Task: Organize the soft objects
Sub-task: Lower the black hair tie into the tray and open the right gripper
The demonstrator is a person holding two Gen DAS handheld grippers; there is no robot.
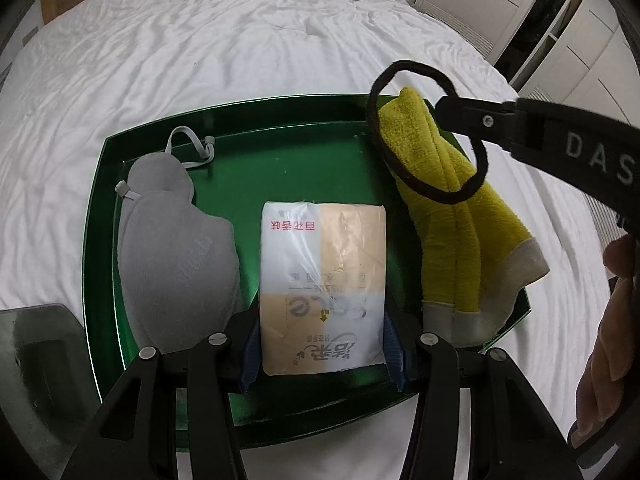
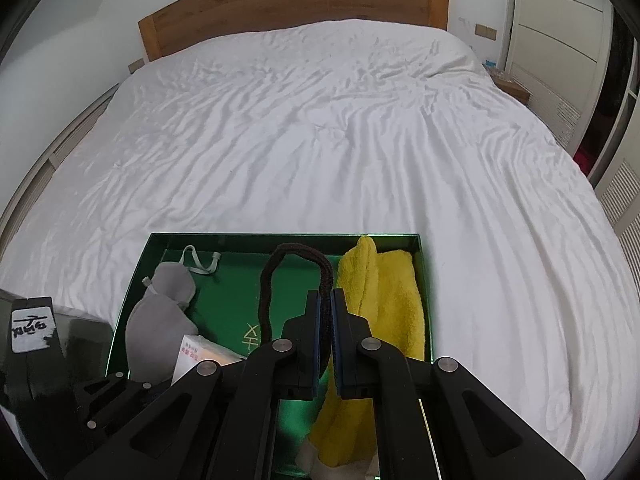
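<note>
The green tray (image 1: 168, 364) rests on the bed (image 1: 240, 40). The left gripper (image 1: 322, 354) clamps the tissue pack (image 1: 322, 280) at tray centre; red print reads "百花香味". The right gripper (image 2: 325, 316), lettered "DAS", is closed on the black hair band (image 2: 296, 250) above the yellow towel (image 1: 444, 200). The grey eye mask (image 1: 176, 240) lies at tray left.

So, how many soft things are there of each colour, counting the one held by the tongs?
Grey: 1, the eye mask in the green tray
Yellow: 1, the towel
Black: 1, the hair band, held by the right tongs
White and beige: 1, the tissue pack, between the left tongs
Total: 4
</note>
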